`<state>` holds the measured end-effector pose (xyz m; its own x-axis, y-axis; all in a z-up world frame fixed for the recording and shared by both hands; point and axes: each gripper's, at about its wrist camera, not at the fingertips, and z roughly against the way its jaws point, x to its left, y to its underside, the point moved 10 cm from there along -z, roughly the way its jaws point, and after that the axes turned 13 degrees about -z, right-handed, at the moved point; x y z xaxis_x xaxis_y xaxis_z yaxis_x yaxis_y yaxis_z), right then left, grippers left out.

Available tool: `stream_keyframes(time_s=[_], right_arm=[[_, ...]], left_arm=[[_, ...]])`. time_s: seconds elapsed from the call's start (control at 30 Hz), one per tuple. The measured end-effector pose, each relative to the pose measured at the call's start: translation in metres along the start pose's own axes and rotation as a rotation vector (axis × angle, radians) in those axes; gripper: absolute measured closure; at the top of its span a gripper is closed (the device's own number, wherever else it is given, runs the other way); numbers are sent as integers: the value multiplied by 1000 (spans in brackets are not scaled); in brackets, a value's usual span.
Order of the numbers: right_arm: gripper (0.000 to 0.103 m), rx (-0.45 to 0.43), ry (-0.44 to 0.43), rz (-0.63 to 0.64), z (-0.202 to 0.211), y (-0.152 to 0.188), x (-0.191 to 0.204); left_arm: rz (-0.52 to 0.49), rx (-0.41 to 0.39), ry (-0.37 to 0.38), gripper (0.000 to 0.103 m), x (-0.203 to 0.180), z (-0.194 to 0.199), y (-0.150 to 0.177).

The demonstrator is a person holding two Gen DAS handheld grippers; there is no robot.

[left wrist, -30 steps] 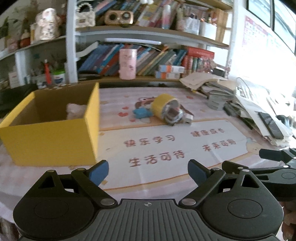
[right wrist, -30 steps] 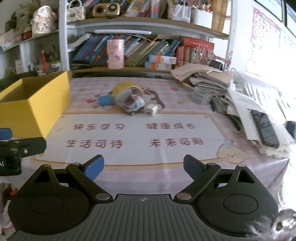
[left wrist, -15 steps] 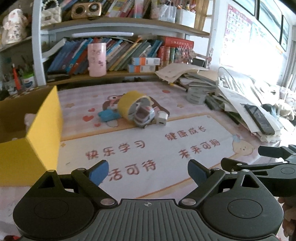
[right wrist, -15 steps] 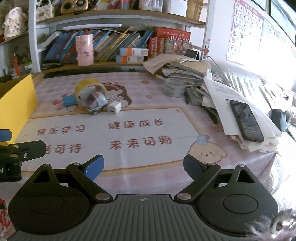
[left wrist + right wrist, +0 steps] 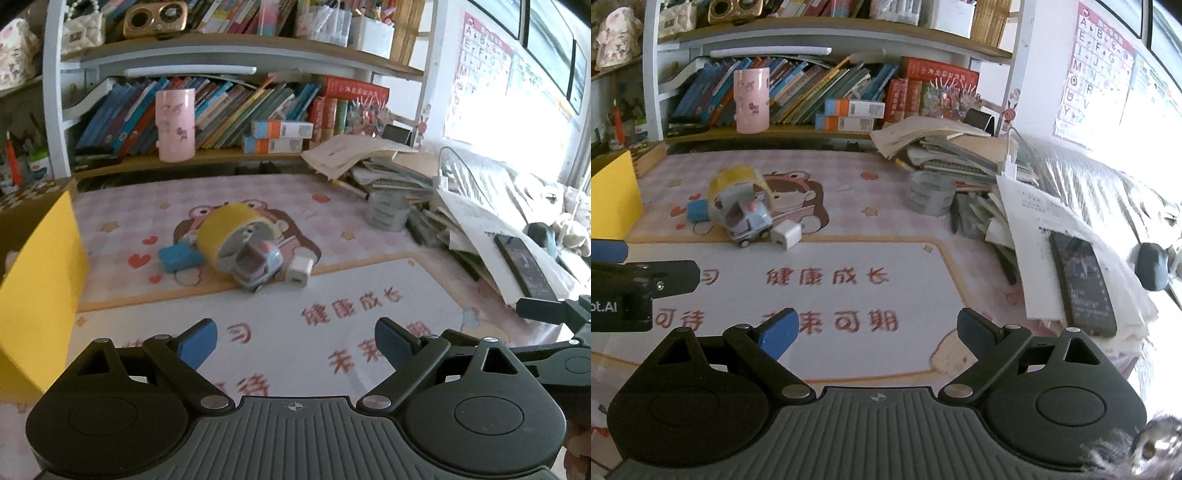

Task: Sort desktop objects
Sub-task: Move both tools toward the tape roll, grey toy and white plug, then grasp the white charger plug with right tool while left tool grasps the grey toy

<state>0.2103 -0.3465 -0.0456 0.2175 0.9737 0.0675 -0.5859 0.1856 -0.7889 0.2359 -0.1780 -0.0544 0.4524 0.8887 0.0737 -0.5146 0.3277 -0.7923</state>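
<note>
left gripper (image 5: 295, 341) hung at lower centre of its own view, blue pads spread wide, nothing between them, only the printed desk mat (image 5: 280, 325) below. right gripper (image 5: 877, 328) likewise gaped wide and empty at lower centre of its view, over the red characters on the mat. caught a black edge of the right gripper at the right border of the left view, and of the left gripper at the left border of the right view.

further out, in the middle of the left view, sat a small cluster: yellow tape roll (image 5: 229, 230) tipped on its side, a pale blue toy car (image 5: 256, 267) touching its front, a white charger plug (image 5: 300, 272) just right of the car, a blue eraser-like block (image 5: 177, 257) just left of the roll. same cluster seen at centre left of the right view.

yellow box (image 5: 40, 280) filled the left edge of the left view. grey tape roll (image 5: 388, 212) stood right of centre, near a heap of papers and books (image 5: 373, 162) with a dark phone (image 5: 524, 264) on top at the right. pink cup (image 5: 175, 125) on the bookshelf (image 5: 236, 48) at upper centre.
</note>
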Motion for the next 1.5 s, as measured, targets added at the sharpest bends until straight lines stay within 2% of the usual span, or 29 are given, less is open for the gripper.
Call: stream_keyframes(time_s=[0.33, 0.7, 1.07, 1.13, 1.3, 1.5], right_arm=[[11, 7, -46, 1, -30, -23, -23], [12, 55, -164, 8, -72, -36, -17], [14, 114, -296, 133, -120, -38, 30], [17, 122, -323, 158, -128, -39, 42], [32, 154, -398, 229, -148, -38, 73], [37, 196, -460, 298, -179, -34, 103]], left_arm=[[12, 9, -48, 8, -10, -30, -23], [44, 56, -144, 8, 13, -53, -30], [94, 67, -213, 8, 42, -65, -40], [102, 75, -220, 8, 46, -66, -40], [115, 97, -234, 8, 53, -69, -37], [131, 108, -235, 8, 57, -67, -36]])
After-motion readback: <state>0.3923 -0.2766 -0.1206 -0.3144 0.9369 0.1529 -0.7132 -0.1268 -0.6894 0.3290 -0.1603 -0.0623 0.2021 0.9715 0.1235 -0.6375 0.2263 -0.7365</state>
